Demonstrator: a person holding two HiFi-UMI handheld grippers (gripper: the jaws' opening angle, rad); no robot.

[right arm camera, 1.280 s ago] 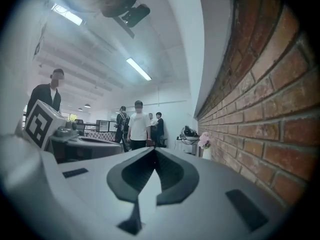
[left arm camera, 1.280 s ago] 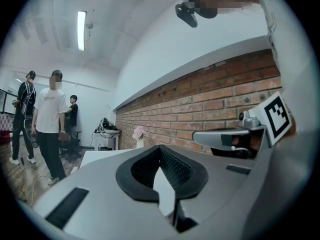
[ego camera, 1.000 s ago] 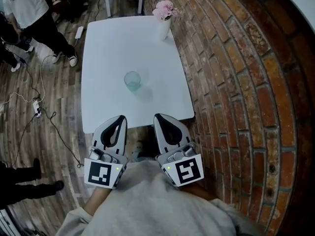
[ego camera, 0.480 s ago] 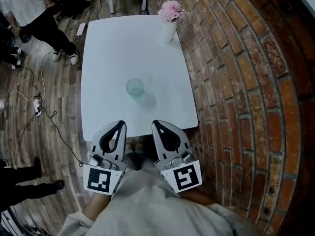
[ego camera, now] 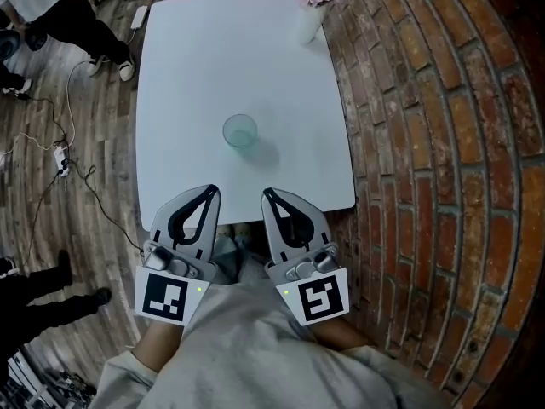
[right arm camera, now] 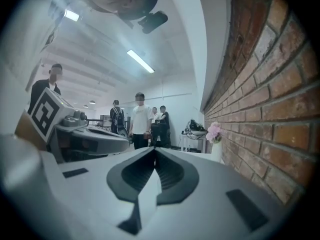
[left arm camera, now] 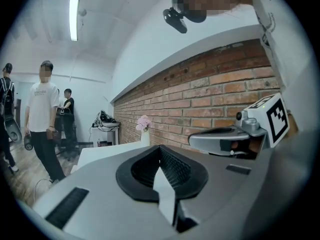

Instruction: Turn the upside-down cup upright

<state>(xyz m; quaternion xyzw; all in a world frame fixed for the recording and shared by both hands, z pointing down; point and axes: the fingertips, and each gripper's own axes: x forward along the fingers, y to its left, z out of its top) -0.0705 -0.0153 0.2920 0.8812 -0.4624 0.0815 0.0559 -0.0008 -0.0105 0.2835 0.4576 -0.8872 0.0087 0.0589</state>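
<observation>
A clear, faintly green glass cup (ego camera: 240, 132) stands near the middle of the white table (ego camera: 187, 75); whether its mouth faces up or down I cannot tell. My left gripper (ego camera: 209, 191) and right gripper (ego camera: 266, 195) hover side by side at the table's near edge, well short of the cup. Both are shut with nothing between their jaws. In the left gripper view my left gripper (left arm camera: 160, 149) shows its jaws meeting, and the right gripper (left arm camera: 220, 139) appears beside it. The right gripper view shows my right gripper (right arm camera: 154, 151) closed too. The cup is hidden in both gripper views.
A white vase of pink flowers (ego camera: 312, 7) stands at the table's far right corner, beside a brick wall (ego camera: 426, 100) along the right. Cables and a power strip (ego camera: 64, 156) lie on the wooden floor to the left. Several people (ego camera: 60, 15) stand beyond the far left corner.
Both grippers stay shut and side by side. The view has shifted, so the table and cup now sit lower and closer, and the grippers' tips lie nearer the table's near edge.
</observation>
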